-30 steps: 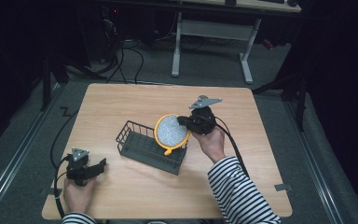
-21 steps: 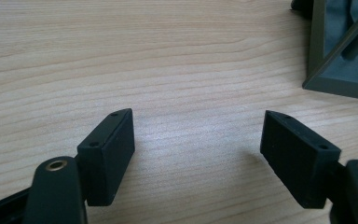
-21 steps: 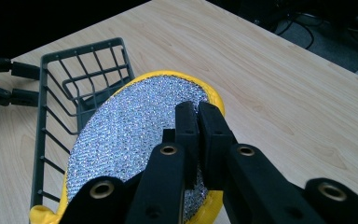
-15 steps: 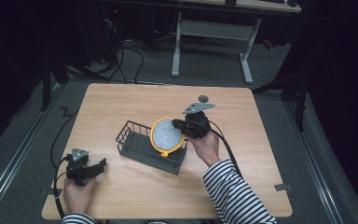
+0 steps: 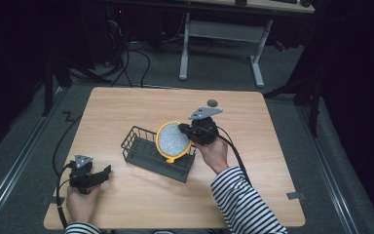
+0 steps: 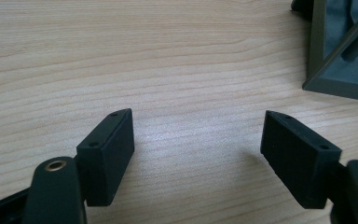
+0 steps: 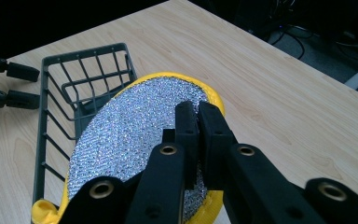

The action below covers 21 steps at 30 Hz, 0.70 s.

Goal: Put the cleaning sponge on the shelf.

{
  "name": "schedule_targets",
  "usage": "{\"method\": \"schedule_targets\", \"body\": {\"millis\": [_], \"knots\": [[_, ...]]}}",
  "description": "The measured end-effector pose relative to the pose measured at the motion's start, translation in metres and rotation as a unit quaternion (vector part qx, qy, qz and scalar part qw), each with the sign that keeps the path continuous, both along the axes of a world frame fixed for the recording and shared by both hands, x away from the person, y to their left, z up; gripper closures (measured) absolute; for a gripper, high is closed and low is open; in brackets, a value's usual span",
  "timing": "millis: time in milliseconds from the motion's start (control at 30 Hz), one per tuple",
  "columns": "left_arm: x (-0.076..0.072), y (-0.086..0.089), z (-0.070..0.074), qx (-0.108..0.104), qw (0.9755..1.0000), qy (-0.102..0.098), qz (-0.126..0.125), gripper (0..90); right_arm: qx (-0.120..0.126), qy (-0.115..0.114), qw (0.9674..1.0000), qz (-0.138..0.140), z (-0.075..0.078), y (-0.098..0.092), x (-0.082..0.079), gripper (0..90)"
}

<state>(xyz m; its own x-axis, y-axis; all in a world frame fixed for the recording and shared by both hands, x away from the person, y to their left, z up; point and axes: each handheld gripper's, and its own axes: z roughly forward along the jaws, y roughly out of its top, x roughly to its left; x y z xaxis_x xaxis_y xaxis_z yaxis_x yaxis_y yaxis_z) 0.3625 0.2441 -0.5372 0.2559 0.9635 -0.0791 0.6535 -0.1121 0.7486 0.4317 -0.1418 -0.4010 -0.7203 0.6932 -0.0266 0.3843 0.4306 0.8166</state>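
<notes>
A round silver pad with a yellow rim [image 5: 173, 141] was held on edge by the right gripper [image 5: 191, 132], its jaws pinched nearly together on the pad's rim, as was seen in the right gripper view [image 7: 196, 122]. The pad [image 7: 135, 140] was kept tilted over the right end of a dark wire basket [image 5: 141, 151], its lower edge close to the basket's wall [image 7: 56, 121]; whether it touched the wires could not be told. The basket was set near the middle of the wooden table [image 5: 282, 165]. The left gripper [image 5: 102, 174] was rested on the table near its front left corner, well apart from the basket, its jaws spread wide with nothing but bare wood between them [image 6: 198, 154].
</notes>
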Motion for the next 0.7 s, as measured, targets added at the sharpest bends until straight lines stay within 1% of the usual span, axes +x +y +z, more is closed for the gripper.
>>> {"method": "schedule_targets", "body": {"millis": [100,267,367,533,700], "knots": [[0.0,0.0,0.0,0.0,1.0,0.0,0.0,26.4,-0.002,0.003,1.0,0.004,0.0,-0.001,-0.003,87.9],[0.0,0.0,0.0,0.001,1.0,0.0,0.0,26.4,-0.013,0.007,0.9998,0.008,-0.005,0.0,-0.004,87.8],[0.0,0.0,0.0,0.0,1.0,0.0,0.0,26.4,-0.011,0.011,0.9998,0.012,-0.007,0.001,-0.004,87.8],[0.0,0.0,0.0,0.001,1.0,0.0,0.0,26.5,-0.016,0.011,0.9996,0.019,-0.01,0.004,-0.006,87.7],[0.0,0.0,0.0,0.0,1.0,0.0,0.0,26.4,-0.01,0.017,0.9996,0.019,-0.012,0.002,-0.008,87.7]]}}
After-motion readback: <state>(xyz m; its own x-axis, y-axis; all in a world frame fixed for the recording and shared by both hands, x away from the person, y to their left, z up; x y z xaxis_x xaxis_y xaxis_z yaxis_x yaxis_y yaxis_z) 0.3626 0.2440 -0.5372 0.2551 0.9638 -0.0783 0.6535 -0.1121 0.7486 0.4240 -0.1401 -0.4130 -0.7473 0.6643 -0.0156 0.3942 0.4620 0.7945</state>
